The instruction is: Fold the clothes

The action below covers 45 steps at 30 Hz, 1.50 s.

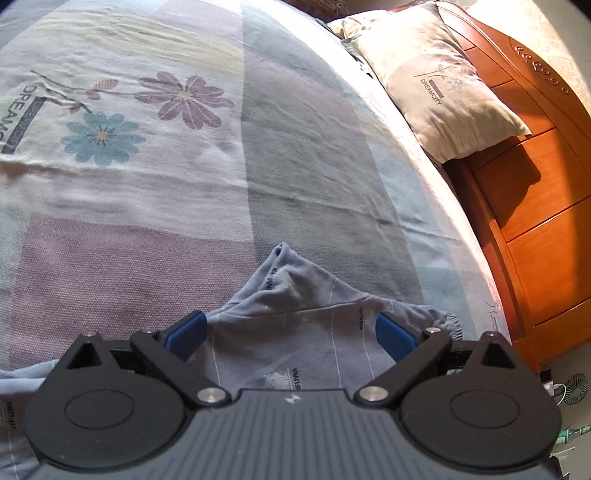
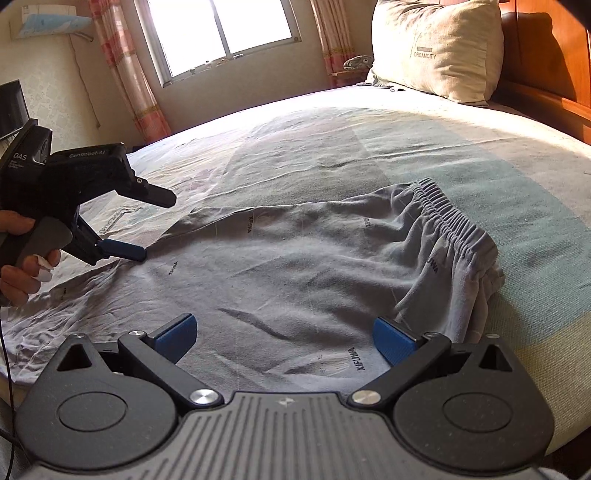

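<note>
A grey-blue pair of pants [image 2: 295, 266] with small printed lettering lies spread on the bed, its gathered elastic waistband [image 2: 450, 221] to the right. My right gripper [image 2: 286, 325] hovers open over the near edge, close to the waistband end. In the right wrist view my left gripper [image 2: 155, 227] is held by a hand [image 2: 18, 273] at the left, open, its lower blue finger [image 2: 125, 251] touching the cloth near a leg. The left wrist view shows the left gripper [image 1: 290, 325] open above a peaked fold of the pants [image 1: 295, 284].
The bed sheet [image 1: 147, 184] is patterned with flowers and colour blocks. A pillow [image 2: 436, 48] leans on the wooden headboard [image 1: 535, 184] at the right. A window [image 2: 221, 29] with curtains is behind the bed. A small fan [image 1: 576, 387] sits on the floor.
</note>
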### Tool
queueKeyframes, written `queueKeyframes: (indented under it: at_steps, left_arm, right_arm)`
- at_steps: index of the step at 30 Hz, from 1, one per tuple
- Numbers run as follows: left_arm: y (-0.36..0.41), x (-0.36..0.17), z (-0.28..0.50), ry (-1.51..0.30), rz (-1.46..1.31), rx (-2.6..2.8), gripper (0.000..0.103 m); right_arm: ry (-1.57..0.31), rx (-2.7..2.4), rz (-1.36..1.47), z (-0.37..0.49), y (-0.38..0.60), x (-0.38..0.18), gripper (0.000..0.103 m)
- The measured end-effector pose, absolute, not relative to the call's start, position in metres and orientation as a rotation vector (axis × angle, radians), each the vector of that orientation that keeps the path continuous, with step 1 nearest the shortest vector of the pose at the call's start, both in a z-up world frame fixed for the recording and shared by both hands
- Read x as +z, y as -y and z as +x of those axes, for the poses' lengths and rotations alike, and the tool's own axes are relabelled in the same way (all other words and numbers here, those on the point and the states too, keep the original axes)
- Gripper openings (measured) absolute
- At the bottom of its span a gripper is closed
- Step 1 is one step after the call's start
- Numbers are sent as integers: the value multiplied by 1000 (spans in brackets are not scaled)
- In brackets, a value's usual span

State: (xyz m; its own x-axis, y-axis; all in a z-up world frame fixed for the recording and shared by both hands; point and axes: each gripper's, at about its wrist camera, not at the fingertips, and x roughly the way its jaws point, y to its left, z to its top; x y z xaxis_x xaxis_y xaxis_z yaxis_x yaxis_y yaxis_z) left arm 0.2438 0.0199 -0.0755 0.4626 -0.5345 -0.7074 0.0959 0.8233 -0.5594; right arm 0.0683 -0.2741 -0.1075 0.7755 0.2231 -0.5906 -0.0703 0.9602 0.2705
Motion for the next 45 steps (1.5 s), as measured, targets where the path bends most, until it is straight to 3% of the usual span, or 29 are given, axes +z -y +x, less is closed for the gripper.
queueKeyframes:
  at_steps: [11,20,28,35,45]
  left_arm:
    - [-10,-80,242,-1145,-297,-318,97]
    - [-42,32,217,-1057,52,-208,98]
    - [-120,68,155,-1076,242,-56,99]
    - [-166,-1,114,-1033,181,-28,99]
    - [-149,-81,119,-972,-29,-250,99]
  right_arm:
    - [-666,165,250,69,275,-107,103]
    - [-662,159,236,70,272,-108,103]
    - [-636,144,229,69,268,-109,103]
    - [-606,149,117,68,243,-112,103]
    - [-594,74,-10,70,219,-121,103]
